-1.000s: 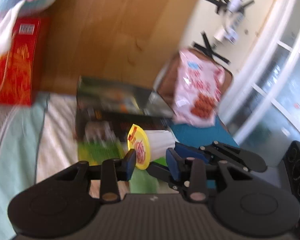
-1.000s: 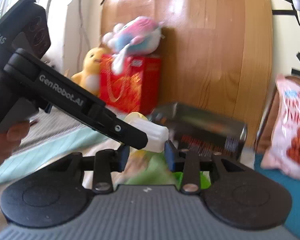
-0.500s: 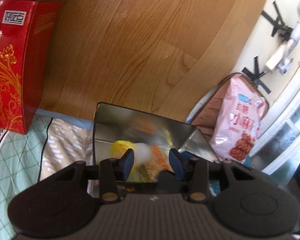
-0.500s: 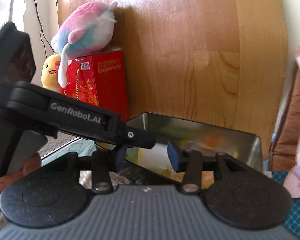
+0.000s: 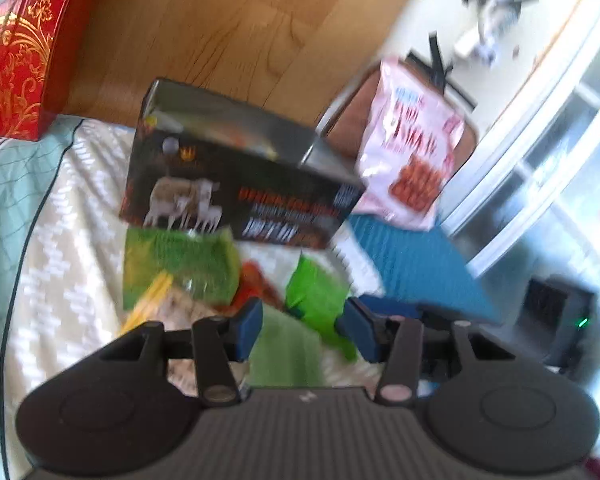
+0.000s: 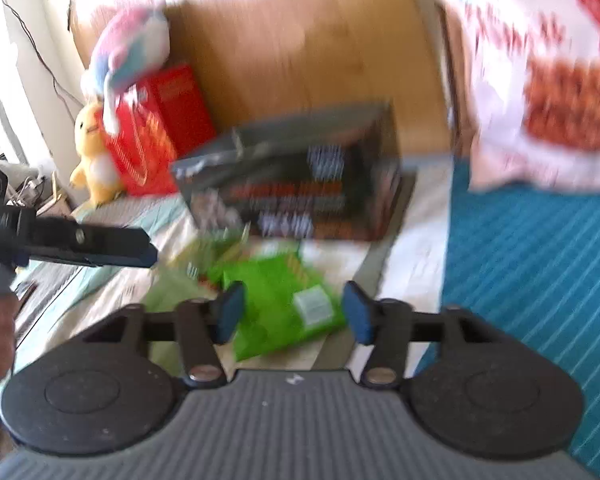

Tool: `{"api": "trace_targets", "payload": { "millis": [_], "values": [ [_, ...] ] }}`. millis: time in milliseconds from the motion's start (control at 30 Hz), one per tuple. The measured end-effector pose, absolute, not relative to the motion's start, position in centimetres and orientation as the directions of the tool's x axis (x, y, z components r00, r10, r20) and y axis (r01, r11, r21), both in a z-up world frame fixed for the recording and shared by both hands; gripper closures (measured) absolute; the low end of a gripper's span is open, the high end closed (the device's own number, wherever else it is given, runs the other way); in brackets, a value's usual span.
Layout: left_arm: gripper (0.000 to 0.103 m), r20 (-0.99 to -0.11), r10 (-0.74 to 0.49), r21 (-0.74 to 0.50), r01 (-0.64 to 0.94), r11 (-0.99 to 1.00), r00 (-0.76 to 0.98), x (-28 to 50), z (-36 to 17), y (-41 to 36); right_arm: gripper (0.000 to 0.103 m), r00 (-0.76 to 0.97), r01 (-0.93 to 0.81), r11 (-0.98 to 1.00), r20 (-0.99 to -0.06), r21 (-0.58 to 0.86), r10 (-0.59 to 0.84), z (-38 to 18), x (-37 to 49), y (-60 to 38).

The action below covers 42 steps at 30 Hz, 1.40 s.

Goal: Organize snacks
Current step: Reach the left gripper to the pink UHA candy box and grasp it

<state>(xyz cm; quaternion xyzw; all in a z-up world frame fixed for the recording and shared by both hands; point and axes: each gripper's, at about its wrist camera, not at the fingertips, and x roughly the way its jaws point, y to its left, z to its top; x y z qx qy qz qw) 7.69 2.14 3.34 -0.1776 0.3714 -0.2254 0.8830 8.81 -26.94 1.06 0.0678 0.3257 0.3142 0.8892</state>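
1. Nearest, the right hand-held gripper had just been opening; its jaws stood apart, empty, above a bright green packet on the bed.
2. The left hand-held gripper had also been opening, with nothing clamped.
3. Farther, more snack packets lay before the dark open box.
4. I think each packet should be taken by its edge and put into the box.

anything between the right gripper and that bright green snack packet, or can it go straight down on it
Nothing visible blocks it. The right gripper hangs with its jaws apart, just opened, over the bright green packet, which lies on top of the bedding. The left gripper sits off to the side.
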Motion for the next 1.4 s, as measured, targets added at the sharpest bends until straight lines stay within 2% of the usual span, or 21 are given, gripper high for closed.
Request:
{"api": "trace_targets", "payload": {
  "millis": [67, 167, 300, 367, 467, 667, 733, 867, 900, 1033, 1167, 1333, 1400],
  "values": [
    [0.062, -0.611, -0.497, -0.443, 0.254, 0.860, 0.615, 7.2, 2.7, 1.4, 0.034, 0.612, -0.514, 0.807, -0.535, 0.291, 0.583, 0.7, 8.2, -26.0],
    [0.062, -0.626, -0.462, -0.415, 0.233, 0.879, 0.628, 5.6, 2.5, 1.5, 0.044, 0.596, -0.541, 0.795, -0.542, 0.275, 0.593, 1.0, 7.3, -24.3],
    [0.062, -0.622, -0.450, -0.431, 0.200, 0.880, 0.641, 2.4, 2.1, 3.3, 0.047, 0.568, -0.596, 0.764, -0.542, 0.249, 0.620, 0.8, 5.0, -22.7],
    [0.067, -0.612, -0.448, -0.442, 0.188, 0.877, 0.652, 0.5, 2.0, 4.5, 0.047, 0.546, -0.636, 0.735, -0.535, 0.236, 0.645, 0.8, 3.8, -22.1],
    [0.067, -0.606, -0.458, -0.477, 0.163, 0.863, 0.650, -1.4, 2.1, 6.0, 0.046, 0.541, -0.669, 0.714, -0.524, 0.206, 0.658, 1.2, 2.4, -21.6],
    [0.059, -0.585, -0.480, -0.509, 0.165, 0.845, 0.654, -4.0, 2.6, 7.7, 0.040, 0.622, -0.657, 0.731, -0.416, 0.183, 0.663, 3.0, -1.5, -24.0],
    [0.059, -0.568, -0.500, -0.529, 0.176, 0.830, 0.654, -4.5, 3.0, 8.0, 0.037, 0.630, -0.656, 0.735, -0.410, 0.173, 0.659, 3.0, -2.9, -24.6],
    [0.059, -0.517, -0.576, -0.569, 0.249, 0.784, 0.633, -4.4, 4.2, 7.1, 0.017, 0.694, -0.618, 0.784, -0.424, 0.067, 0.583, 2.4, -4.7, -25.5],
    [0.059, -0.512, -0.599, -0.574, 0.273, 0.772, 0.616, -4.2, 4.4, 6.3, 0.016, 0.709, -0.597, 0.801, -0.432, 0.053, 0.557, 2.2, -4.5, -25.6],
    [0.052, -0.548, -0.637, -0.571, 0.314, 0.758, 0.542, -3.0, 3.9, 2.8, 0.015, 0.684, -0.583, 0.808, -0.486, 0.086, 0.545, 1.8, -2.6, -26.6],
    [0.038, -0.603, -0.610, -0.558, 0.276, 0.783, 0.514, -2.2, 2.5, 0.8, 0.012, 0.644, -0.650, 0.760, -0.514, 0.023, 0.567, 1.5, -1.3, -26.2],
    [0.037, -0.629, -0.597, -0.555, 0.251, 0.793, 0.498, -2.0, 1.5, -0.4, 0.014, 0.579, -0.712, 0.703, -0.574, -0.008, 0.579, 0.5, 0.5, -25.2],
    [0.042, -0.630, -0.599, -0.564, 0.240, 0.790, 0.494, -1.9, 1.3, -0.4, 0.027, 0.558, -0.712, 0.702, -0.589, 0.022, 0.585, 0.0, 0.5, -25.4]
  ]
}}
